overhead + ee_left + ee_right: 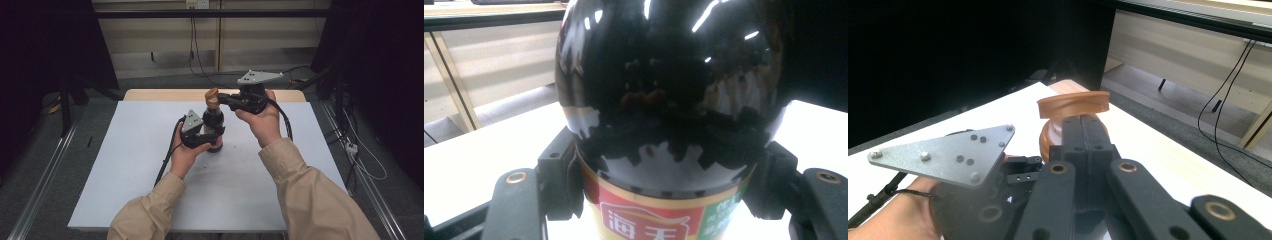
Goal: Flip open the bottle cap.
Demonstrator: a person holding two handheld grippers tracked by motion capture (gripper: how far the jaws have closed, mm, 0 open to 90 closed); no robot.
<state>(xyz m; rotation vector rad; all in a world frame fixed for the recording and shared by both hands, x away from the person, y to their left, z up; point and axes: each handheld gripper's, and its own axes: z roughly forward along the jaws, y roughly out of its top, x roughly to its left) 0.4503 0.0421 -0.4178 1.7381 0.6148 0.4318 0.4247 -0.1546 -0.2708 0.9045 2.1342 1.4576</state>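
The right gripper (1083, 131) is seen from behind its black jaws, which are pressed together against the brown cap (1073, 105) of a bottle, the flip lid raised above them. Just below left, the left gripper's grey three-cornered plate (945, 154) is shown above a hand (895, 220), over the white table (1158, 150).

Bare table (125, 175) all round — bottle (213, 120) midway.

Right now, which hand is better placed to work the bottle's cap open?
The right. Its tongs are already up at the brown cap, closed against it in the right gripper view. The left tongs clamp the dark bottle at its body, steadying it upright.
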